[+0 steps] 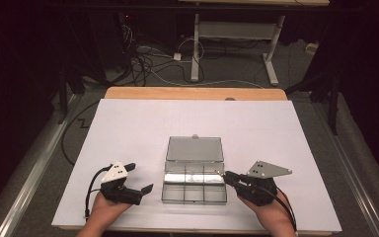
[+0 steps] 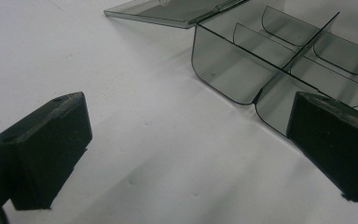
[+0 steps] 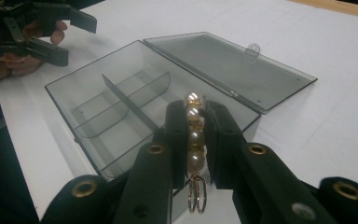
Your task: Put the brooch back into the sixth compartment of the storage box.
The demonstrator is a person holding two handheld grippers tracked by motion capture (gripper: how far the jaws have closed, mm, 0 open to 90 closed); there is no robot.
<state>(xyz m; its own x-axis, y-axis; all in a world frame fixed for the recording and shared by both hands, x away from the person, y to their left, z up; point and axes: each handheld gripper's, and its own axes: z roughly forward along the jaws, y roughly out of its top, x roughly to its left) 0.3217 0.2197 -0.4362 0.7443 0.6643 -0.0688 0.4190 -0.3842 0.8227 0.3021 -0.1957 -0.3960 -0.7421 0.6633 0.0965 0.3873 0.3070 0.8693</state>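
Note:
A clear smoky plastic organizer box (image 1: 194,186) with dividers lies in the middle of the white table, its lid (image 1: 195,148) folded flat away from me. My right gripper (image 1: 223,175) hovers at the box's right edge, shut on a short string of pearl beads (image 3: 194,135) with gold rings hanging below. In the right gripper view the beads stand upright between the pads above the box's near corner (image 3: 121,163). My left gripper (image 1: 142,178) rests left of the box, open, nothing between its fingers (image 2: 42,149). The box's compartments (image 2: 242,70) look empty.
A white sheet (image 1: 128,123) covers the table, whose wooden edge (image 1: 192,93) shows at the far side. Beyond it are a desk frame (image 1: 237,34) and cables on the floor. Bare white surface lies all around the box.

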